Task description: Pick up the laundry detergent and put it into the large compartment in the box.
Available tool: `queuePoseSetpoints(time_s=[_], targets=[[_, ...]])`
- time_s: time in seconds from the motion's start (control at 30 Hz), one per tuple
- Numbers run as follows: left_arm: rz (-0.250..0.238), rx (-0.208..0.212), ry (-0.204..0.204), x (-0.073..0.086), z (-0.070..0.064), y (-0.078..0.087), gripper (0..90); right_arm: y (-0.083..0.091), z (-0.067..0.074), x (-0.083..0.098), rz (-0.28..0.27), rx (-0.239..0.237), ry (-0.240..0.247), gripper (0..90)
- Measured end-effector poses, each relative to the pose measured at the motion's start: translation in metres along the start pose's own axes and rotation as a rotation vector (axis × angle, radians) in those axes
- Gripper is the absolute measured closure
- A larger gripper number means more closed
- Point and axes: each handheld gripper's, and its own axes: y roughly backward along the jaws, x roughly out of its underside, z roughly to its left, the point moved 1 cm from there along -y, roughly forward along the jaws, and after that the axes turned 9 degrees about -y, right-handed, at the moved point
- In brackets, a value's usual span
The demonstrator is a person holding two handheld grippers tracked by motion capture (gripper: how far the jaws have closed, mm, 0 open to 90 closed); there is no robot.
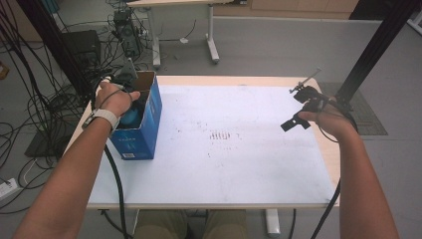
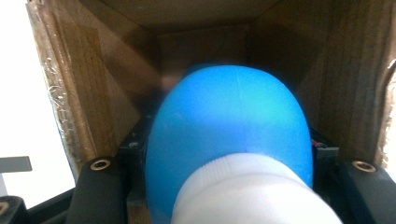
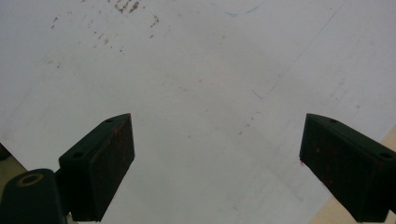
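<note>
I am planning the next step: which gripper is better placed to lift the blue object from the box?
Left. The left gripper is already inside the blue box, jaws on both sides of the blue object. The right gripper hangs open over bare table, far away.

Nothing readable tbh. The blue box [image 1: 137,134] has a white label low on its front side plus some pale print above it, but it's way too small and blurry to make out. Reddish marks on the bench [image 1: 224,135] sheet are just smudges, not letters.
</note>
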Motion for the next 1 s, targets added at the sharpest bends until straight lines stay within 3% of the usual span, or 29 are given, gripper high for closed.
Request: queuePoseSetpoints(time_s=[1.0], targets=[[-0.005,-0.003,-0.005,0.0002,-0.0003,-0.0004,37.3,0.0003,-0.0016,0.0033,-0.001,0.001,-0.004,10.0]])
